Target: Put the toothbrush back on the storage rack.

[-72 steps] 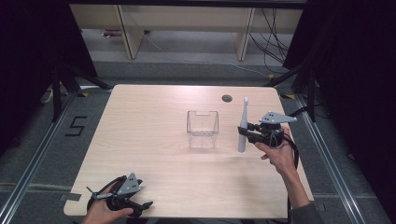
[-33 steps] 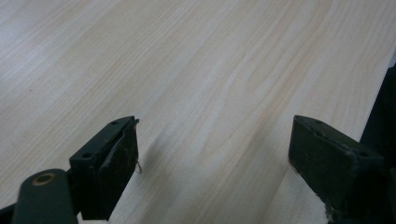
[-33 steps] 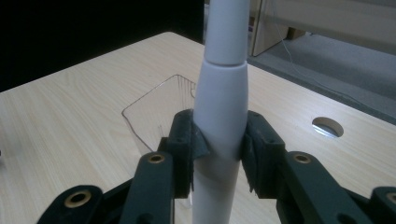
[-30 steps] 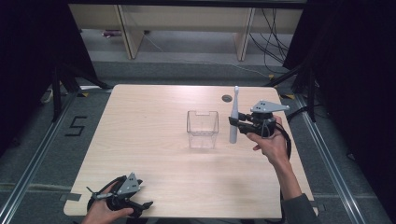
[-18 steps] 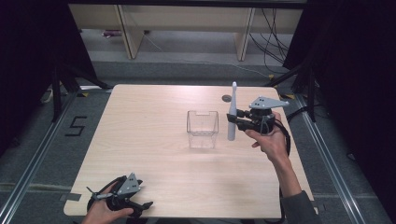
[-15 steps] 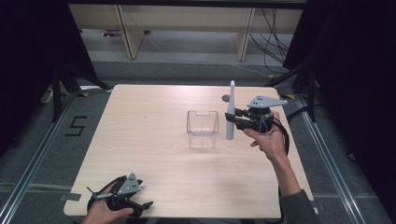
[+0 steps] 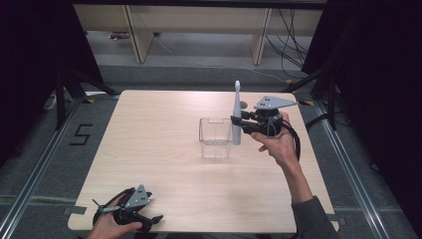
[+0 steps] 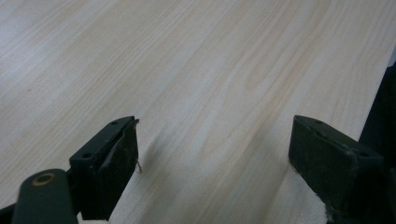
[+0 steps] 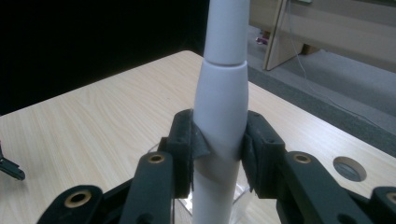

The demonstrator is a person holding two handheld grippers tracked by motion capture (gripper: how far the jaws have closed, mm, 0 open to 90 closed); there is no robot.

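A: What is cut off or hard to make out?

B: In the right gripper view the white electric toothbrush (image 9: pixel 222 116) runs off the top and bottom, and the clear square plastic box (image 9: pixel 243 205) barely shows behind it. Its brush head is too small to read from above.

A: And the hands?

B: The right hand (image 7: pixel 278 144) reaches from the table's near right edge, holding the right gripper (image 7: pixel 238 124) level, clamped on the toothbrush body. The left gripper (image 7: pixel 149 219) rests at the pale wooden table's (image 7: pixel 159 129) near left corner, jaws wide apart, nothing between.

A: The toothbrush?

B: Upright (image 7: pixel 237 115), long axis vertical, head up, just beside the box's (image 7: pixel 215 138) right wall, toward the far right.
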